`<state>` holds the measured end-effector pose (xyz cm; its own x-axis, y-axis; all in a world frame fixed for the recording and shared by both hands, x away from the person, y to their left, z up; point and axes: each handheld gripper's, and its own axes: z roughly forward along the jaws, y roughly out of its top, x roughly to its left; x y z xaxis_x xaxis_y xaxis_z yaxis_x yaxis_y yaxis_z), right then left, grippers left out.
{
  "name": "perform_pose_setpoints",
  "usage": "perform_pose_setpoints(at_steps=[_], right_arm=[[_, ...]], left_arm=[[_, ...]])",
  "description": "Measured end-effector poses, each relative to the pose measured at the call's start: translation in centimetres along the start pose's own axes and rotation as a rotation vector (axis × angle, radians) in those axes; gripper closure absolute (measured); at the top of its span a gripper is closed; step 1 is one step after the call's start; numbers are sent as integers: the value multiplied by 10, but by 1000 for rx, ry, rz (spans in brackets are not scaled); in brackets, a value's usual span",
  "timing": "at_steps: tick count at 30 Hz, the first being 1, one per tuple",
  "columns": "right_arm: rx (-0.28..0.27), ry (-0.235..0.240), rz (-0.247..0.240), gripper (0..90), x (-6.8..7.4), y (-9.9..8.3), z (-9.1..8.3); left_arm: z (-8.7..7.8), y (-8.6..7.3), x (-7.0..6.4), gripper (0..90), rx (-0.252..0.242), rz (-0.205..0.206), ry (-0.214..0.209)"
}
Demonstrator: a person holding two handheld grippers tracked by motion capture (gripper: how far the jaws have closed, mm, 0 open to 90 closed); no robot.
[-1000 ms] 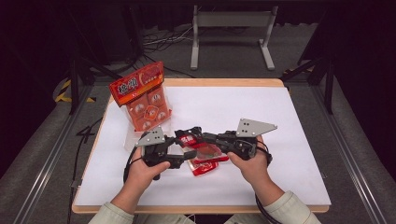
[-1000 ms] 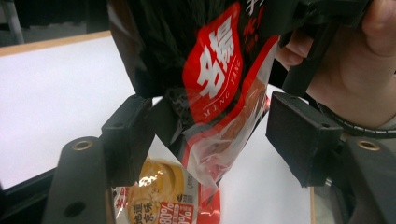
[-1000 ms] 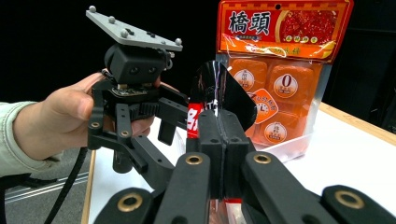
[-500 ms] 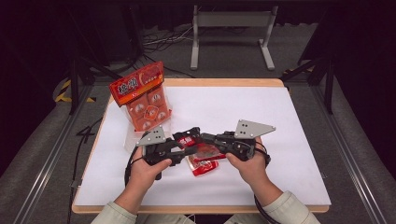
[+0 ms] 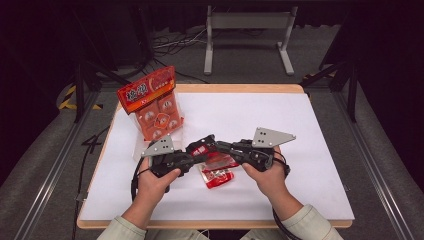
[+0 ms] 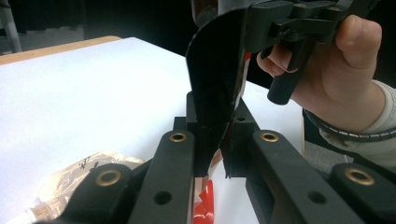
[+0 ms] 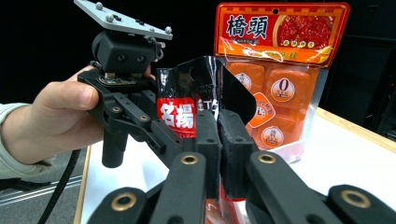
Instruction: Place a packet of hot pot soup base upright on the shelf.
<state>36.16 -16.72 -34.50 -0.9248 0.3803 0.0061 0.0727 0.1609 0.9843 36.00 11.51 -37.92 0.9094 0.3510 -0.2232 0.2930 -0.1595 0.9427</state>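
I am holding a small black and red packet (image 5: 202, 146) up off the white table (image 5: 310, 150), pinched between both tools near the table's middle. My left gripper (image 5: 196, 151) is clamping one edge of it: in the left gripper view its jaws are standing nearly together with the dark, curled sheet of the packet (image 6: 215, 88) rising out from between them. My right gripper (image 5: 223, 146) is biting the other side; in the right gripper view the jaws are pressing close on the packet (image 7: 196, 100), whose red label with white characters is facing that camera. The two sets of fingertips are meeting almost nose to nose over the packet in the high view.

Directly under the held packet, more sachets (image 5: 216, 175) are lying flat on the table, one red and one that seems clear or pale, though I cannot tell quite how many are there because my tools are covering part of them. In the left gripper view a pale sachet (image 6: 70, 177) is lying on the table at the lower left.

Behind and to the left, the big orange bag (image 5: 152, 107) of round cups is standing upright near the table's far left corner, well apart from my grippers.
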Motion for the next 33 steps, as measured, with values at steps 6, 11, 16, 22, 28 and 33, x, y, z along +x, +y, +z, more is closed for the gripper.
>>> perform_pose_setpoints(at_steps=[6, 11, 16, 22, 28, 33], right_arm=[[-13, -18, -1, 790, -2, 1, -2], [-25, -29, 11, 746, -5, 4, -10], [-29, -42, 9, 732, -8, 5, -17], [-27, -71, 23, 728, -14, 2, -27], [-24, -104, 34, 727, -20, -1, -36], [-26, -115, 39, 727, -22, -2, -41]], left_arm=[[-6, 6, 0, 886, 44, 36, -9], [-17, 13, 4, 894, 55, 75, -20], [-29, 22, 9, 894, 73, 111, -20], [-43, 32, 16, 894, 90, 141, -9], [-54, 37, 22, 894, 93, 152, 15], [-64, 40, 25, 894, 85, 159, 29]])
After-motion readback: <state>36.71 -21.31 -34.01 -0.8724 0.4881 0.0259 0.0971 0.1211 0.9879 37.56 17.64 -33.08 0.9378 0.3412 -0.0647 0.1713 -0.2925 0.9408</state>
